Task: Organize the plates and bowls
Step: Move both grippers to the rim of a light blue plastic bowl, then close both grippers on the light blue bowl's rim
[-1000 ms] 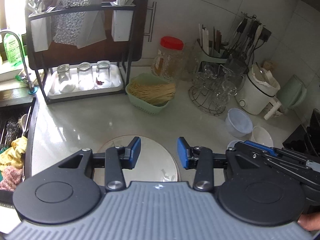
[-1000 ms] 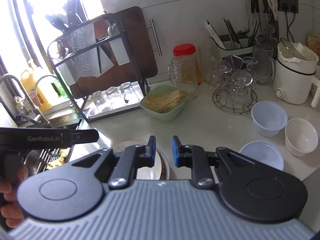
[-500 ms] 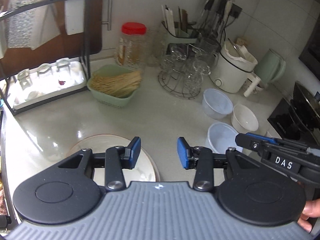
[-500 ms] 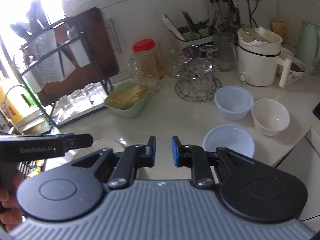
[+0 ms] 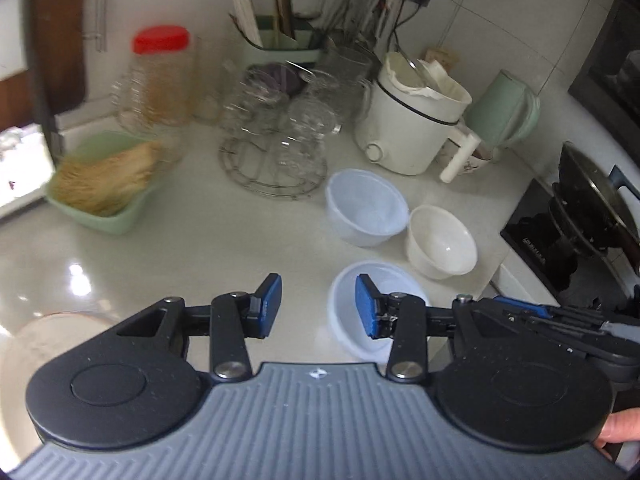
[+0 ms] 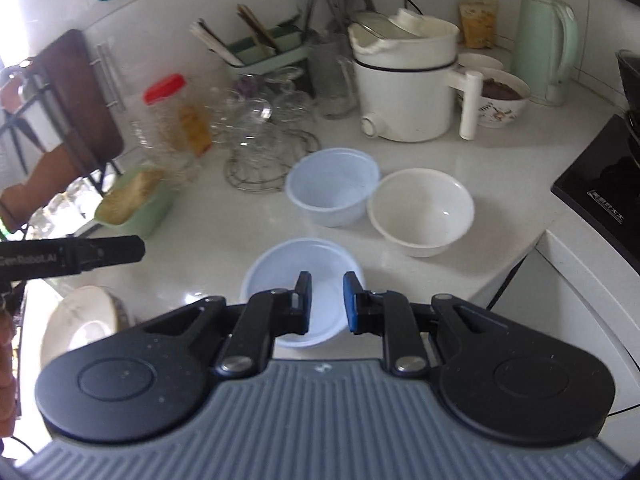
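Three bowls stand on the white counter. A pale blue bowl (image 6: 304, 268) is nearest, another pale blue bowl (image 6: 332, 188) sits behind it, and a white bowl (image 6: 420, 208) is to its right. They also show in the left wrist view: near blue bowl (image 5: 344, 312), far blue bowl (image 5: 364, 208), white bowl (image 5: 440, 240). A stack of plates (image 6: 84, 320) lies at the left (image 5: 44, 340). My right gripper (image 6: 326, 304) hovers over the near blue bowl, jaws slightly apart and empty. My left gripper (image 5: 318, 306) is open and empty, just left of that bowl.
A green basket of sticks (image 5: 104, 188), a red-lidded jar (image 5: 160, 80), a wire rack of glasses (image 5: 280, 136), a white cooker (image 6: 408, 88) and a green kettle (image 6: 548, 44) line the back. A stove (image 6: 600, 184) stands at the right. The counter edge (image 6: 516, 264) is close by the bowls.
Both grippers have swung right, from over the plates toward the bowls. The dish rack has left both views. Jaw openings look unchanged.
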`<control>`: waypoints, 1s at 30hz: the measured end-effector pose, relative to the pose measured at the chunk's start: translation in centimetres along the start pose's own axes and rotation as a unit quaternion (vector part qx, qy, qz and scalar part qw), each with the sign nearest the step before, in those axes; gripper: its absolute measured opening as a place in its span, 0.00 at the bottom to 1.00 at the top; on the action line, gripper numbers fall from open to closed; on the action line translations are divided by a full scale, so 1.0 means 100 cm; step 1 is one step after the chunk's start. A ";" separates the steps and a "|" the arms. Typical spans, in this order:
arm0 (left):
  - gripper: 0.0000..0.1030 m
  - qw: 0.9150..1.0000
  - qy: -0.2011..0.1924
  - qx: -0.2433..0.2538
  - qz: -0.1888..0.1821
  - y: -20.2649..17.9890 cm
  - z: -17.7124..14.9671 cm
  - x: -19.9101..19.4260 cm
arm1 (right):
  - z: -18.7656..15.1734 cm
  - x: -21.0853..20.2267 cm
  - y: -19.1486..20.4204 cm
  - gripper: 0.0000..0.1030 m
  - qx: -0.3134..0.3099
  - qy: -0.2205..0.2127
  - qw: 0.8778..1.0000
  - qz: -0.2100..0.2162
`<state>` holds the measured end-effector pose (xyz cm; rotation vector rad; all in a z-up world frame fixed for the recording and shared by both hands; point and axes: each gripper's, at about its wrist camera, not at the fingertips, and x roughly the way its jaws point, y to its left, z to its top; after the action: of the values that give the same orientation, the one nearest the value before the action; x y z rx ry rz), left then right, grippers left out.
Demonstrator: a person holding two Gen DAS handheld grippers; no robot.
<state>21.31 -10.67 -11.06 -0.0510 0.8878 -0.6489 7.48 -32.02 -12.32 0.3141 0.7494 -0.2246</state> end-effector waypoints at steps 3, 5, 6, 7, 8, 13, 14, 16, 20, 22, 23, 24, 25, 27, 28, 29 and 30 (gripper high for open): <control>0.49 1.000 0.023 0.004 0.000 -0.008 0.001 0.030 | 0.002 0.010 -0.015 0.21 0.014 0.001 1.000 0.000; 0.49 0.999 0.037 0.006 0.002 -0.013 0.004 0.050 | 0.004 0.017 -0.024 0.22 0.019 0.006 1.000 -0.007; 0.50 0.999 0.043 0.004 0.002 -0.013 0.005 0.058 | 0.004 0.020 -0.028 0.25 0.022 0.007 1.000 -0.004; 0.53 0.999 0.050 -0.004 0.000 -0.011 0.005 0.068 | 0.003 0.022 -0.032 0.32 0.025 0.007 1.000 0.005; 0.55 0.998 0.060 -0.013 -0.001 -0.011 0.005 0.078 | 0.002 0.025 -0.037 0.36 0.030 0.009 0.999 0.010; 0.55 0.996 0.092 -0.024 -0.002 -0.008 0.010 0.113 | 0.001 0.041 -0.050 0.37 0.049 0.023 0.998 0.019; 0.55 0.995 0.094 -0.023 0.001 -0.008 0.010 0.116 | 0.001 0.043 -0.051 0.37 0.049 0.024 0.998 0.022; 0.55 0.995 0.096 -0.027 -0.003 -0.006 0.007 0.117 | 0.000 0.048 -0.052 0.37 0.048 0.027 0.998 0.028; 0.55 0.993 0.110 -0.030 -0.008 -0.004 -0.001 0.119 | -0.002 0.060 -0.053 0.37 0.051 0.044 0.997 0.038; 0.55 0.993 0.115 -0.031 -0.012 -0.004 -0.005 0.120 | -0.002 0.066 -0.052 0.37 0.051 0.050 0.996 0.045; 0.54 0.992 0.118 -0.033 -0.013 -0.004 -0.007 0.121 | -0.002 0.070 -0.051 0.37 0.048 0.052 0.996 0.048; 0.53 0.992 0.121 -0.035 -0.013 -0.003 -0.009 0.123 | -0.002 0.072 -0.050 0.37 0.045 0.052 0.997 0.046; 0.49 0.992 0.124 -0.035 -0.013 -0.002 -0.011 0.123 | -0.003 0.075 -0.049 0.36 0.041 0.048 0.997 0.041; 0.40 0.991 0.130 -0.034 -0.009 -0.002 -0.013 0.126 | -0.002 0.078 -0.048 0.37 0.037 0.045 0.997 0.042; 0.37 0.991 0.131 -0.035 -0.007 -0.001 -0.015 0.127 | -0.003 0.080 -0.048 0.37 0.037 0.047 0.997 0.047; 0.34 0.991 0.132 -0.038 -0.008 0.000 -0.016 0.127 | -0.002 0.083 -0.047 0.34 0.036 0.050 0.997 0.049; 0.32 0.990 0.133 -0.042 -0.010 0.002 -0.016 0.128 | -0.002 0.085 -0.046 0.33 0.034 0.053 0.997 0.052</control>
<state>25.99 -17.17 -21.17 -0.0503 1.1731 -0.6463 11.97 -36.98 -19.34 0.4304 0.8281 -0.1352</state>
